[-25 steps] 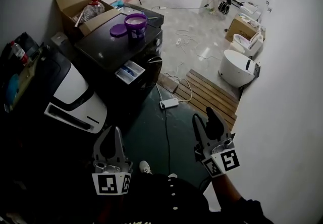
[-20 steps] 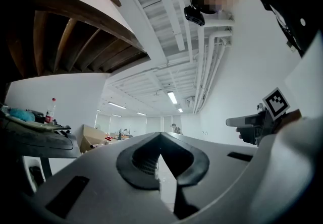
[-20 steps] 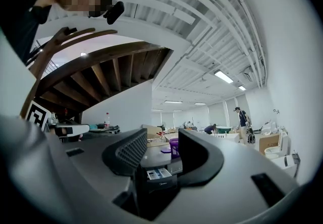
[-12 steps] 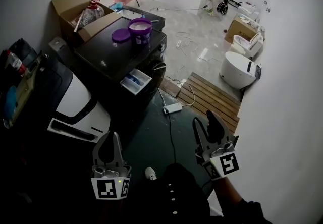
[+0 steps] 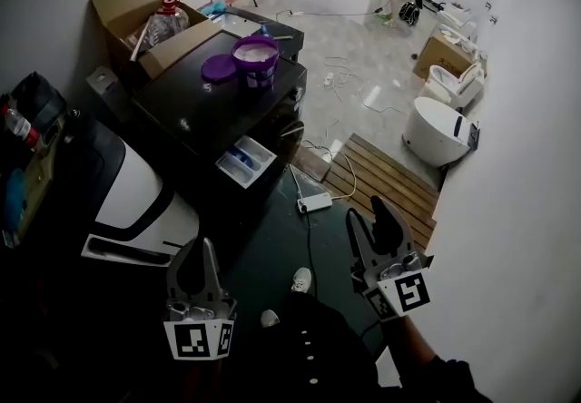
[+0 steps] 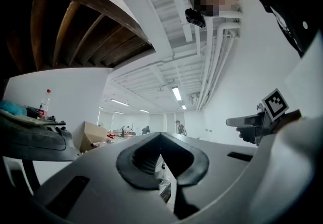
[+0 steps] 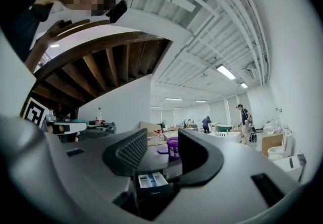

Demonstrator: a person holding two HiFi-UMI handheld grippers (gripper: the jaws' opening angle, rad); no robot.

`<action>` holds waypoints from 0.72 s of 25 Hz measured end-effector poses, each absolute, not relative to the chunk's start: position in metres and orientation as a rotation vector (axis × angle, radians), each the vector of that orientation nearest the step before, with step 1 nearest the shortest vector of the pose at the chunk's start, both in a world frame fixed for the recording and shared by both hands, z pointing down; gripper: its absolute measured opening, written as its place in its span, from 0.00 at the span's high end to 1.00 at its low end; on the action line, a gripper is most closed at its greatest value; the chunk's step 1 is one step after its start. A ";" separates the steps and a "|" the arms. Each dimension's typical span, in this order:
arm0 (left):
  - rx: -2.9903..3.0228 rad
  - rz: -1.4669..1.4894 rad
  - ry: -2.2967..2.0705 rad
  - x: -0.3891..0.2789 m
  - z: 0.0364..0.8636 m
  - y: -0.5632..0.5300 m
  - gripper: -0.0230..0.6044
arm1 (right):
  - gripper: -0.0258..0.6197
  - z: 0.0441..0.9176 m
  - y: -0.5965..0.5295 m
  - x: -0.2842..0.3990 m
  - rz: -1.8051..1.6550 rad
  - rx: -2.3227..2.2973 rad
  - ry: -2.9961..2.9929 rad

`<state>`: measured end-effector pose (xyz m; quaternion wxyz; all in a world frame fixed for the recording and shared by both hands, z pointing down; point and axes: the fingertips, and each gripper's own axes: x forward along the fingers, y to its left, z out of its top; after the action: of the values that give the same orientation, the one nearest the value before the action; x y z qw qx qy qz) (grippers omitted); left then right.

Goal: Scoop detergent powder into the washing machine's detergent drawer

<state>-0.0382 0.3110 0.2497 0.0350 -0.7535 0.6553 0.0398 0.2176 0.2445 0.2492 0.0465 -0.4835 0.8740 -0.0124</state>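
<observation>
Left claw (image 5: 202, 245) clenched, right claw (image 5: 367, 210) parted, both empty; detergent drawer (image 5: 246, 161) nearer than before

"Midea" on detergent drawer (image 7: 153, 192) front; nothing else legible.

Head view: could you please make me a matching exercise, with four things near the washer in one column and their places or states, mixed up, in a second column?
Things:
1. tub
2. lid
3. drawer
4. power strip

Places or states:
A. on the floor
B. pulled out of the washer front
C. standing open on the washer top
D. lying flat beside the tub

Pairs: 1-C, 2-D, 3-B, 4-A
</observation>
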 end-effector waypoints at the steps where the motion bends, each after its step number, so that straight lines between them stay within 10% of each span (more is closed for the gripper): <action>1: -2.307 0.120 2.018 -0.037 0.249 0.303 0.94 | 0.67 0.248 0.234 0.218 -0.050 -1.473 2.666; 18: -2.178 0.090 2.143 -0.023 0.240 0.188 0.94 | 0.67 0.246 0.095 0.220 -0.100 -1.270 2.721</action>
<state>-0.0227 0.1881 0.2402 0.0425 -0.7118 0.7005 0.0294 0.2205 0.0949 0.2457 0.0686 -0.4219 0.9035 -0.0332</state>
